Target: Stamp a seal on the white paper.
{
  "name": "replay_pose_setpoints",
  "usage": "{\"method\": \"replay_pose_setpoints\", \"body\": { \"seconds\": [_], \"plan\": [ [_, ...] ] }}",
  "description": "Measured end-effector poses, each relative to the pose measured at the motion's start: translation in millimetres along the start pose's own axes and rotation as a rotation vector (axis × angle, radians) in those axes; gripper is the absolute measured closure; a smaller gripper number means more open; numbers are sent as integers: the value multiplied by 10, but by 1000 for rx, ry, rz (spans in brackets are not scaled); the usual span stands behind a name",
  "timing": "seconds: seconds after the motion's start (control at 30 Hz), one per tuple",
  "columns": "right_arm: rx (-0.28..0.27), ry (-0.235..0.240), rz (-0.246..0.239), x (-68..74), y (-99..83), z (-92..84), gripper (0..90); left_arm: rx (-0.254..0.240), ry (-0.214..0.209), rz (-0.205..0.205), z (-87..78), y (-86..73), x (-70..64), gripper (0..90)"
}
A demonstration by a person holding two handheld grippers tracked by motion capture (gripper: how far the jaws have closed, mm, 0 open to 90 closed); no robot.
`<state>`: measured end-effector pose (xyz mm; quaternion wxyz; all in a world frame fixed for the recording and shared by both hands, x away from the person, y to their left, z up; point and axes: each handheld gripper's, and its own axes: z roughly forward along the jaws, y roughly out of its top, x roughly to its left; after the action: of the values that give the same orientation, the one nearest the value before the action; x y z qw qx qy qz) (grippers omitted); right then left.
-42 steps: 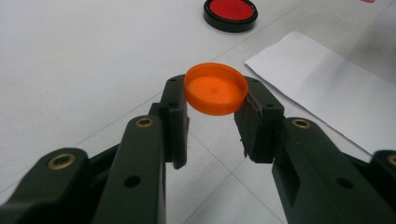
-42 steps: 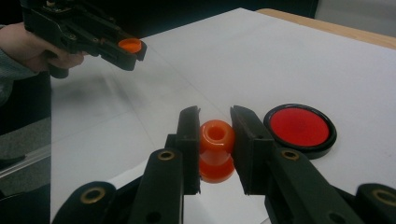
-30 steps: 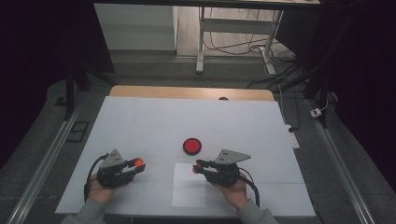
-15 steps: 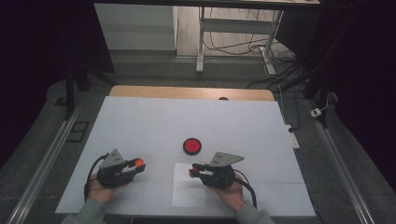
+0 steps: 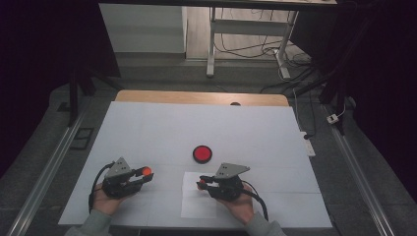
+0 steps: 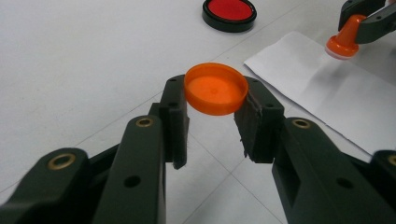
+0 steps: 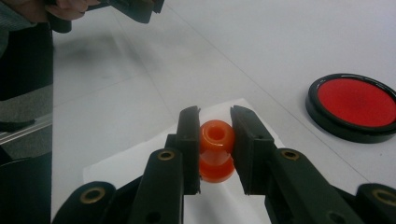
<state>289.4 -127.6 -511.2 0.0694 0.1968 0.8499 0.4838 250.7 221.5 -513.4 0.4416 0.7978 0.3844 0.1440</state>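
My left gripper (image 5: 144, 172) at the near left of the table is shut on a round orange cap (image 6: 215, 86), held by its rim between the pads, hollow side up. At the near centre, my right gripper (image 5: 201, 183) is shut on the handle of an orange stamp (image 7: 216, 149). The stamp (image 6: 344, 42) points base down over the far end of a white paper sheet (image 5: 199, 204). Whether the base touches the sheet I cannot tell. A round red ink pad (image 5: 202, 154) in a black case lies open just beyond the sheet.
A white cover (image 5: 196, 123) spreads over the table, with a strip of bare wood at its far edge. Metal rails run along both sides of the table. Beyond it stand a desk frame and loose cables on the floor.
The right gripper with the stamp has shifted slightly left and toward the near edge, over the sheet. The left gripper and cap have stayed in place.
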Motion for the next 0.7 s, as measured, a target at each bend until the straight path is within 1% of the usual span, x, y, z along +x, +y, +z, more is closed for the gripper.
{"method": "replay_pose_setpoints", "body": {
  "seconds": [0.37,0.7],
  "plan": [
    [19,2,-13,10,-22,48,721,2,0,-1,3,-2,2,651],
    [32,-9,-26,24,-40,96,720,2,0,0,4,-1,0,650]
  ]
}}
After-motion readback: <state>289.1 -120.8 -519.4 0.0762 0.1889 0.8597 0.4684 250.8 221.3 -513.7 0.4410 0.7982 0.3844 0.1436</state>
